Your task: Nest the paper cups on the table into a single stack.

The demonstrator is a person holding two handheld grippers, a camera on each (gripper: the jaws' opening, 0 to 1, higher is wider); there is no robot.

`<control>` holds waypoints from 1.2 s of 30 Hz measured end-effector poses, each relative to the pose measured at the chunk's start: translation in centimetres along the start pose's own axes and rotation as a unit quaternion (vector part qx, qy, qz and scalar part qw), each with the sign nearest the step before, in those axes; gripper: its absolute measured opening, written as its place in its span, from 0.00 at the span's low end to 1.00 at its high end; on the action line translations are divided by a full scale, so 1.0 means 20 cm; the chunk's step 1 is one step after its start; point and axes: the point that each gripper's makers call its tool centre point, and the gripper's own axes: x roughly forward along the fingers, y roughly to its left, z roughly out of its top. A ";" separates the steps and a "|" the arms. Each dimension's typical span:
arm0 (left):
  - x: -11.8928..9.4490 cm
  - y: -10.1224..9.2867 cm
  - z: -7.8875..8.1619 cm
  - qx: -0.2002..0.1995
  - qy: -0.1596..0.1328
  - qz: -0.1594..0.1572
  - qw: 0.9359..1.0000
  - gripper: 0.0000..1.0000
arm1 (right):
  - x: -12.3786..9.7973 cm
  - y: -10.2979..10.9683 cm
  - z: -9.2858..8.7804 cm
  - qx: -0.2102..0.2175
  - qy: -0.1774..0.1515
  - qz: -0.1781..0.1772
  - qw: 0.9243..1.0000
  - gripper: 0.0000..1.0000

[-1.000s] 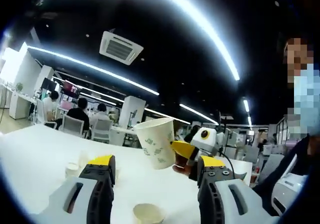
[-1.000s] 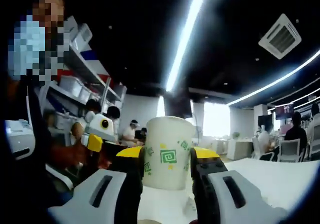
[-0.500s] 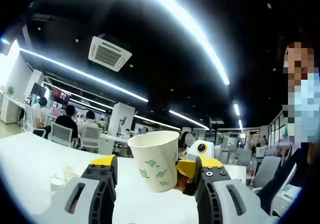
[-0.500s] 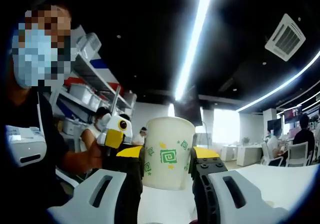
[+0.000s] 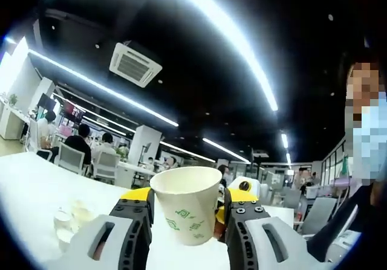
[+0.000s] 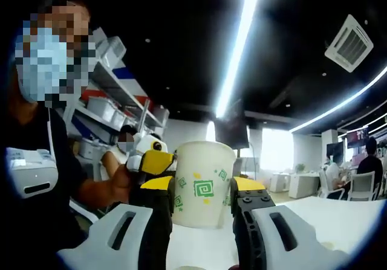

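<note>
While the right gripper [image 6: 201,200] grips a cup [image 6: 204,182] upright between its jaws, that cup also sits between the left gripper's [image 5: 188,212] jaws in the left gripper view; whether the left jaws touch it, cannot tell. No nest made with this cup yet, by my reading. More cups [image 5: 71,217] stand on the table [image 5: 30,185], blurred, count unclear, so most stacking remains. Seated people [image 5: 77,144] and chairs [image 5: 69,158] are well behind. Nothing obstructs; both grippers crowd one cup.
</note>
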 end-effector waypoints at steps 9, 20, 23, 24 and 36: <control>-0.02 0.01 -0.02 0.006 0.000 0.005 1.000 0.43 | 0.01 0.01 -0.04 -0.007 0.016 0.005 1.000 0.39; -0.06 0.01 -0.04 0.039 0.011 0.011 0.999 0.43 | 0.01 0.03 -0.08 -0.028 0.035 0.010 0.999 0.40; -0.07 0.01 -0.05 0.041 0.013 0.011 0.999 0.43 | 0.01 0.04 -0.08 -0.032 0.038 0.013 0.999 0.40; -0.07 0.01 -0.05 0.042 0.014 0.010 0.999 0.43 | 0.01 0.04 -0.08 -0.033 0.039 0.014 0.999 0.40; -0.09 0.01 -0.08 0.059 0.024 0.010 0.998 0.42 | 0.00 0.05 -0.12 -0.042 0.053 0.018 0.998 0.41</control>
